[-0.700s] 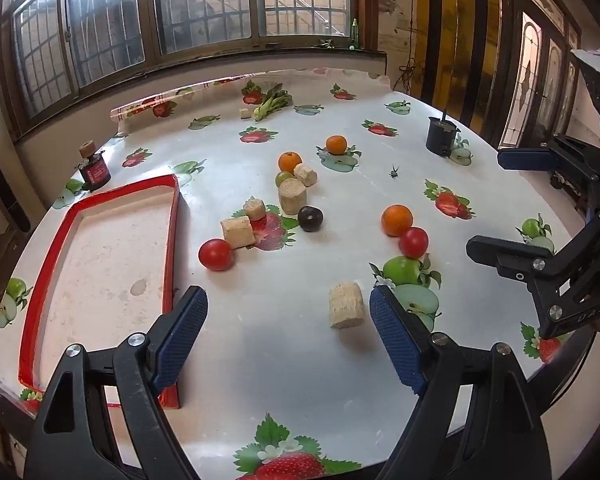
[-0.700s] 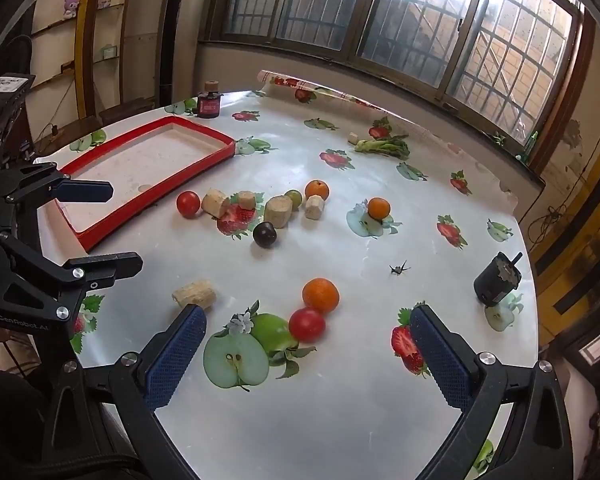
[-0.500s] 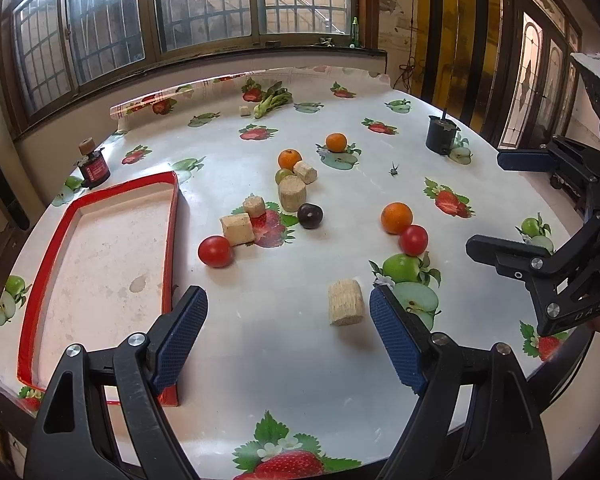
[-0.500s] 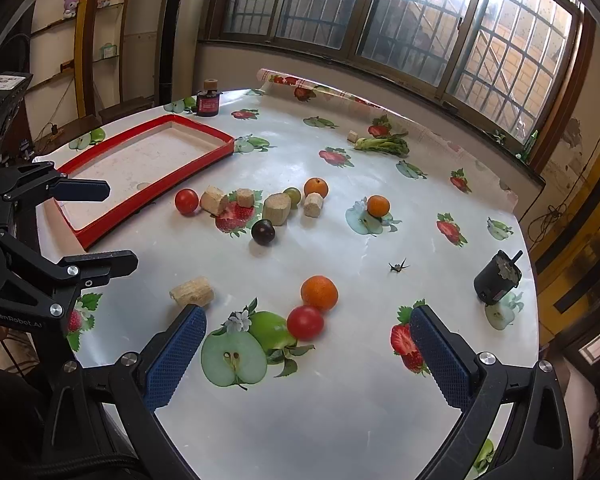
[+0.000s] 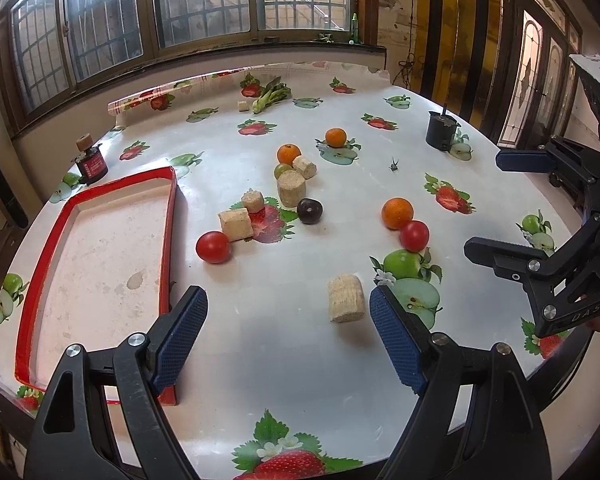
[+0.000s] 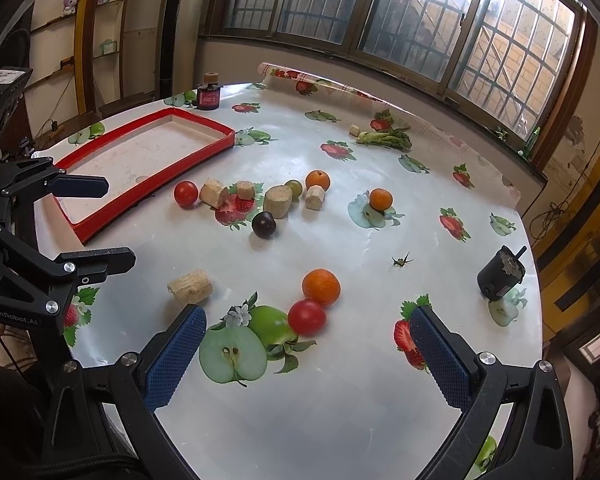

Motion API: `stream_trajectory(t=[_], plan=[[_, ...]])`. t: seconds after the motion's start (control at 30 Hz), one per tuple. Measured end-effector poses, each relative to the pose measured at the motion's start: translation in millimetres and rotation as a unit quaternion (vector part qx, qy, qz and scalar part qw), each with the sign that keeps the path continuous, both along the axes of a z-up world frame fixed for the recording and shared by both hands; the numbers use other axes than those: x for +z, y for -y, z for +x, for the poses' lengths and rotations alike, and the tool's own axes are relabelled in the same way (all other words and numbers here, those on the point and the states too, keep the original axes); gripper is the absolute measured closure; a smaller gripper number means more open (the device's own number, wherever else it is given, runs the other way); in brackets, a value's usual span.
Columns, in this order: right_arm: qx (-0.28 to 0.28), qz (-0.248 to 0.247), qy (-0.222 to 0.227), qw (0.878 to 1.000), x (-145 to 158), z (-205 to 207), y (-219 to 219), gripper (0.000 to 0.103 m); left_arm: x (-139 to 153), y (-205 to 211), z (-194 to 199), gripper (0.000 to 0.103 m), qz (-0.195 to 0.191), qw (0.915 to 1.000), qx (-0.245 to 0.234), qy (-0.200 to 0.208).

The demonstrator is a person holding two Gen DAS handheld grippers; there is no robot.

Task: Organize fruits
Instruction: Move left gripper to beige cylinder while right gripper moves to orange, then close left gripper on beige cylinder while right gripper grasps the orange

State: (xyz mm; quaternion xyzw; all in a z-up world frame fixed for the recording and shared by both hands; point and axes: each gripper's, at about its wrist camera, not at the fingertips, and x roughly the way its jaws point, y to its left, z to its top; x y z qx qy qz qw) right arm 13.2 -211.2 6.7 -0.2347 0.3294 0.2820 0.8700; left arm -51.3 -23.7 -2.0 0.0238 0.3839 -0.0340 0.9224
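My left gripper (image 5: 288, 336) is open and empty above the near table edge, right of the empty red tray (image 5: 168, 216). My right gripper (image 6: 306, 356) is open and empty, just short of a red tomato (image 6: 307, 317) and an orange (image 6: 321, 287). Those two show in the left wrist view too, tomato (image 5: 414, 235) and orange (image 5: 397, 213). Further off lie another red tomato (image 5: 213, 247), a dark plum (image 5: 309, 211), a green grape (image 5: 283, 169) and two more oranges (image 5: 289, 153) (image 5: 335, 137). The tray also shows in the right wrist view (image 6: 204, 152).
Several tan cork-like blocks lie among the fruit; one (image 5: 345, 298) is just ahead of my left gripper. A black motor (image 5: 441, 134) stands far right, a small dark bottle (image 5: 92, 164) beyond the tray, leafy greens (image 5: 272, 96) at the back. The tablecloth has printed fruit.
Both grippers have drifted slightly; the table contents sit a touch lower and nearer in the views. Nothing was grasped or moved.
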Motion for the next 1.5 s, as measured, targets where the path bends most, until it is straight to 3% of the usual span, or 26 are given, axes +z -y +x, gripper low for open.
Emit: stream_trajectory(t=[0.37, 0.63, 0.83, 0.97, 1.07, 1.13, 1.23, 1.37, 1.5], plan=[[-0.003, 0.006, -0.006, 1.0, -2.6, 6.3, 2.9, 0.001, -10.7, 1.9, 10.2, 0.019, -0.014, 0.9995, -0.012, -0.027], [-0.025, 0.042, -0.063, 0.997, -22.2, 29.8, 20.6, 0.001, -28.7, 18.4, 24.7, 0.019, -0.018, 0.9973, -0.031, -0.064], [-0.032, 0.072, -0.096, 0.992, -41.2, 48.4, 29.4, 0.008, -40.1, 25.1, 39.8, 0.02, -0.013, 0.9963, -0.032, -0.078], [-0.031, 0.082, -0.12, 0.989, -50.5, 57.2, 27.7, 0.018, -51.6, 27.7, 48.3, 0.039, -0.006, 0.995, -0.036, -0.093], [-0.03, 0.071, -0.141, 0.987, -55.9, 60.3, 22.7, 0.022, -62.3, 24.2, 52.8, 0.055, -0.026, 0.9921, -0.039, -0.116], [-0.03, 0.071, -0.142, 0.987, -59.2, 64.2, 20.2, 0.024, -61.7, 24.2, 52.1, 0.061, -0.024, 0.9927, -0.041, -0.111], [-0.034, 0.073, -0.148, 0.986, -62.3, 71.7, 18.6, 0.026, -61.1, 25.7, 51.5, 0.077, -0.026, 0.9926, -0.049, -0.108], [-0.045, 0.081, -0.153, 0.984, -63.6, 84.8, 15.0, 0.027, -60.2, 24.5, 52.1, 0.077, -0.034, 0.9924, -0.051, -0.107], [-0.062, 0.082, -0.159, 0.982, -68.6, 99.9, 8.5, 0.04, -59.7, 23.3, 51.7, 0.077, -0.043, 0.9917, -0.054, -0.109]])
